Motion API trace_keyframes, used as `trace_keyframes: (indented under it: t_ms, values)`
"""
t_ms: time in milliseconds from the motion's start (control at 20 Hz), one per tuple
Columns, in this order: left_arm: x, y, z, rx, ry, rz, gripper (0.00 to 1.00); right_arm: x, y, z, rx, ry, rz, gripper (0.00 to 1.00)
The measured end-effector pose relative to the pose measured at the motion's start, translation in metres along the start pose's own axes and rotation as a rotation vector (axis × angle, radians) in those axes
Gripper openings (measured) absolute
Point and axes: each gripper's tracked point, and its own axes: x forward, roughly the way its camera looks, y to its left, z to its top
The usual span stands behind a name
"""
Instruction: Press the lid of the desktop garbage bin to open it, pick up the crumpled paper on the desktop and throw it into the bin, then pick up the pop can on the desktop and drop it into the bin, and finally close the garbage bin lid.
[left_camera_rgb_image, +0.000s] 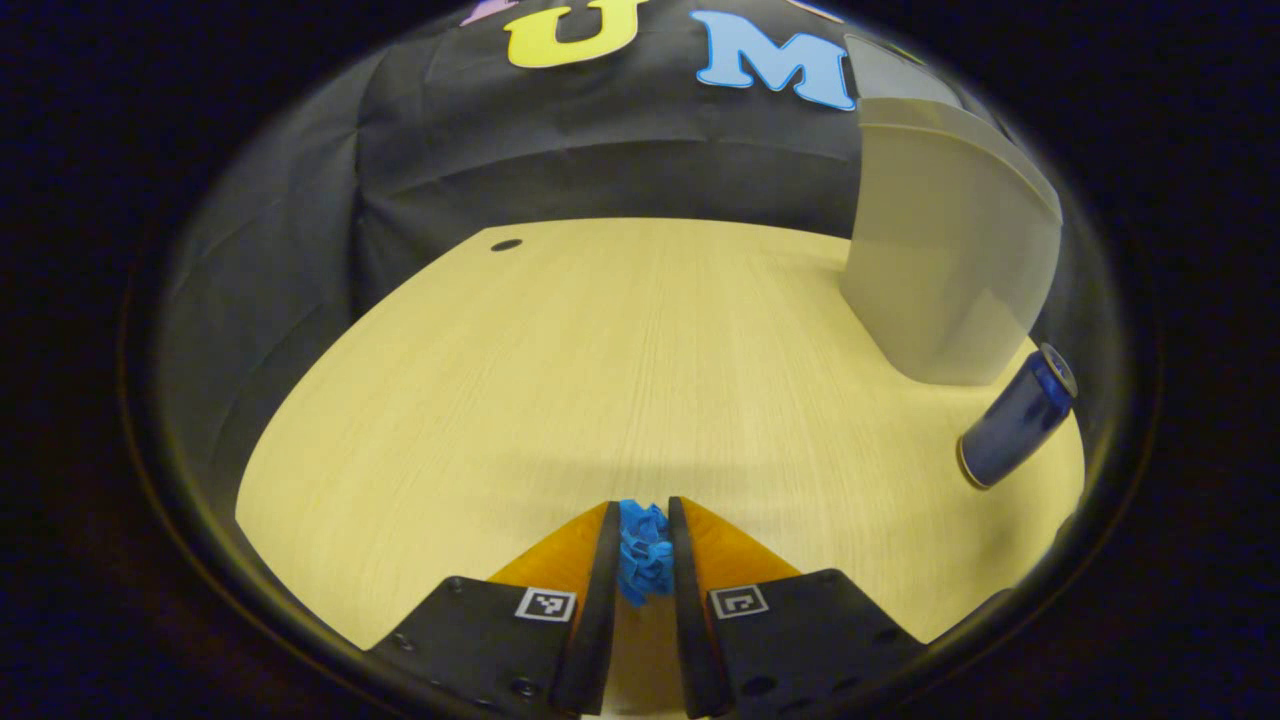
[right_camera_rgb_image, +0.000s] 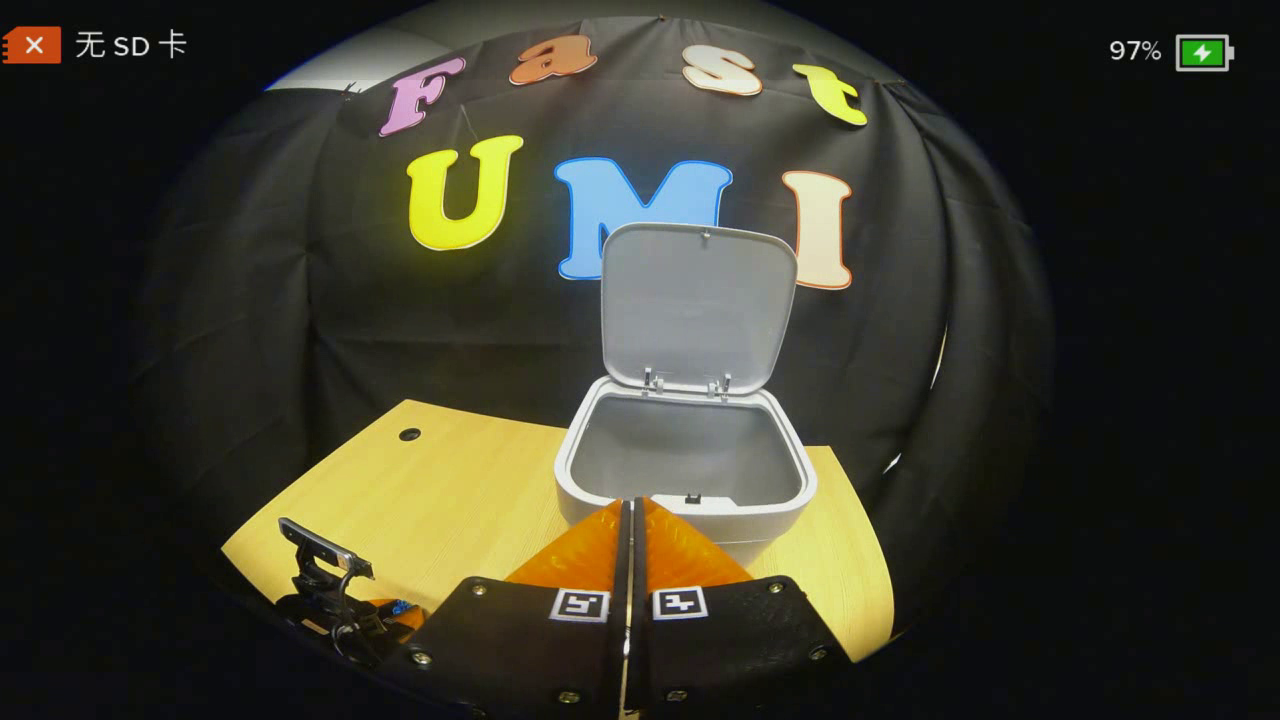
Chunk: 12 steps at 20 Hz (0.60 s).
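Left gripper (left_camera_rgb_image: 645, 540) clamping blue crumpled paper (left_camera_rgb_image: 645, 555) over pale wood desktop (left_camera_rgb_image: 600, 380). Right gripper (right_camera_rgb_image: 630, 540) closed, empty, facing bin (right_camera_rgb_image: 690, 505), lid (right_camera_rgb_image: 697, 305) standing open. Pop can (left_camera_rgb_image: 1018, 418) label unreadable.

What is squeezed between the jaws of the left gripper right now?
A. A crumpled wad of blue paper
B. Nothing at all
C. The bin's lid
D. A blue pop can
A: in the left gripper view, the left gripper has its jaws pressed on both sides of the crumpled blue paper, while the pop can stands off to the side on the table.
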Motion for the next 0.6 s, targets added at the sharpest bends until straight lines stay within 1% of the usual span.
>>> trace_keyframes:
  t_ms: [150,250,350,550,600]
  values:
    - [-0.002,0.002,0.005,-0.007,-0.006,0.005,0.36,0.001,-0.003,0.001,0.003,-0.002,-0.005,0.02]
    - [-0.005,0.006,0.016,-0.012,-0.030,0.014,0.36,0.000,-0.006,-0.001,0.003,-0.002,-0.007,0.02]
    - [-0.009,0.009,0.037,-0.018,-0.063,0.022,0.36,0.000,-0.006,-0.001,0.006,0.000,-0.006,0.02]
    - [-0.024,0.006,0.095,-0.023,-0.150,0.023,0.36,0.000,-0.010,-0.004,0.032,-0.002,-0.007,0.02]
    - [-0.028,0.004,0.110,-0.018,-0.174,0.019,0.34,0.000,-0.012,-0.007,0.040,-0.004,-0.008,0.01]
